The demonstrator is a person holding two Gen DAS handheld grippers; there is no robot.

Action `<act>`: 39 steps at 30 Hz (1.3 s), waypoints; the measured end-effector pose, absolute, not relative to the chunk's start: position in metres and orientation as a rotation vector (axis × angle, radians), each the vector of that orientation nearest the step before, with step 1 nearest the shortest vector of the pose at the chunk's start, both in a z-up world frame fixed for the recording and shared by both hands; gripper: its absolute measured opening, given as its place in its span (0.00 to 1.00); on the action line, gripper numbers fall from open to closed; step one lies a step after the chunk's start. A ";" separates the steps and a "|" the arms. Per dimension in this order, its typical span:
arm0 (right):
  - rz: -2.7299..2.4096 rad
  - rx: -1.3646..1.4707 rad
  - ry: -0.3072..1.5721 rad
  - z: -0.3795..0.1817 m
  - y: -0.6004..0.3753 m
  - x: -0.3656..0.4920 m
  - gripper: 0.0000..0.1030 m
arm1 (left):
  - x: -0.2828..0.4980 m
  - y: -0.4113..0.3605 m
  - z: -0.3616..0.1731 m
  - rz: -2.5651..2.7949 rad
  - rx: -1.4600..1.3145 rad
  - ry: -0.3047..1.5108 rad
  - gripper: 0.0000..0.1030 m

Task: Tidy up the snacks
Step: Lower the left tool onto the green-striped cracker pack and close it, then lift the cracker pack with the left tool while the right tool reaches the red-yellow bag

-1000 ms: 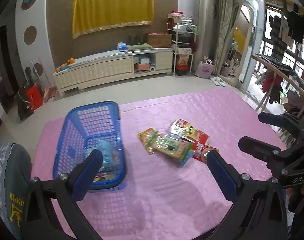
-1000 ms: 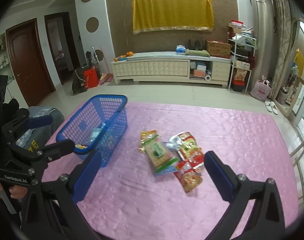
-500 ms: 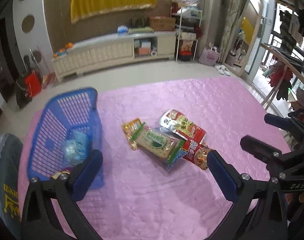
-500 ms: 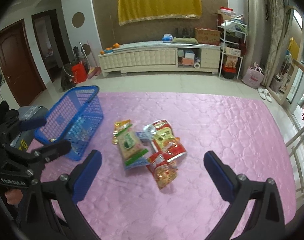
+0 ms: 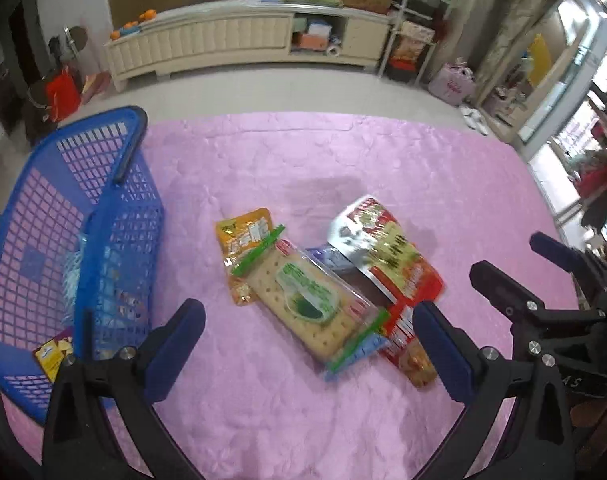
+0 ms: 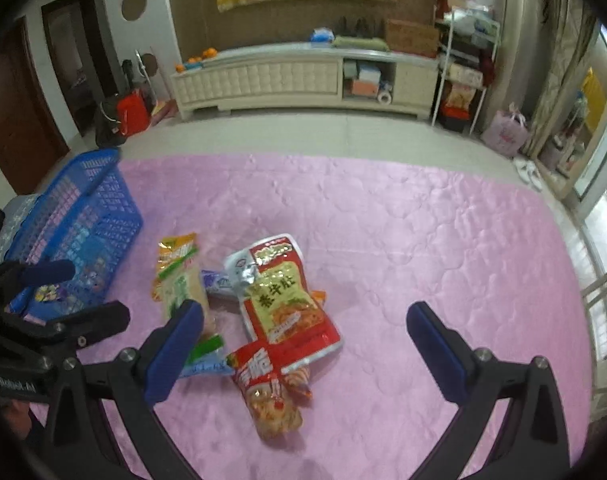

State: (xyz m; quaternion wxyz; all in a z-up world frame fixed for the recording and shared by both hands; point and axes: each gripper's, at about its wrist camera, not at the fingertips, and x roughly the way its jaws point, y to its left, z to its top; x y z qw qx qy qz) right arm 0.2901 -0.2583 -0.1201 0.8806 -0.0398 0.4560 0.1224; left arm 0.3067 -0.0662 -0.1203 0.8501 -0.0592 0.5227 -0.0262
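Note:
A pile of snack packets lies on the pink quilted cover: a green-labelled cracker pack, an orange packet, a large red-and-yellow bag and a smaller red packet. A blue basket at the left holds a few packets. My left gripper is open and empty just above the cracker pack. My right gripper is open and empty over the red packets.
The pink cover stretches wide to the right of the pile. Beyond it are the floor, a long cream cabinet, a shelf rack and a dark door at the left.
Both grippers have moved forward and down toward the snack pile, which now looks larger and nearer. The basket has shifted to the left edge of both views. Both stay open.

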 end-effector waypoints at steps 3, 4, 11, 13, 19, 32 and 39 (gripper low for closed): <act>0.251 -0.054 0.991 -0.135 -0.261 0.308 1.00 | 0.324 -0.062 -0.135 -0.035 -0.157 1.133 1.00; 0.250 -0.056 1.010 -0.139 -0.261 0.313 1.00 | 0.329 -0.061 -0.141 -0.032 -0.168 1.154 1.00; 0.220 -0.100 1.105 -0.156 -0.258 0.339 1.00 | 0.351 -0.052 -0.178 -0.001 -0.239 1.255 1.00; 0.205 -0.063 1.124 -0.164 -0.263 0.342 1.00 | 0.356 -0.051 -0.186 -0.002 -0.260 1.279 1.00; 0.186 -0.040 1.133 -0.170 -0.271 0.339 1.00 | 0.365 -0.061 -0.201 -0.006 -0.264 1.318 1.00; 0.198 0.030 1.146 -0.174 -0.291 0.336 1.00 | 0.348 -0.075 -0.198 -0.013 -0.308 1.277 0.51; 0.252 0.033 1.128 -0.168 -0.277 0.334 1.00 | 0.345 -0.072 -0.196 -0.041 -0.286 1.289 0.36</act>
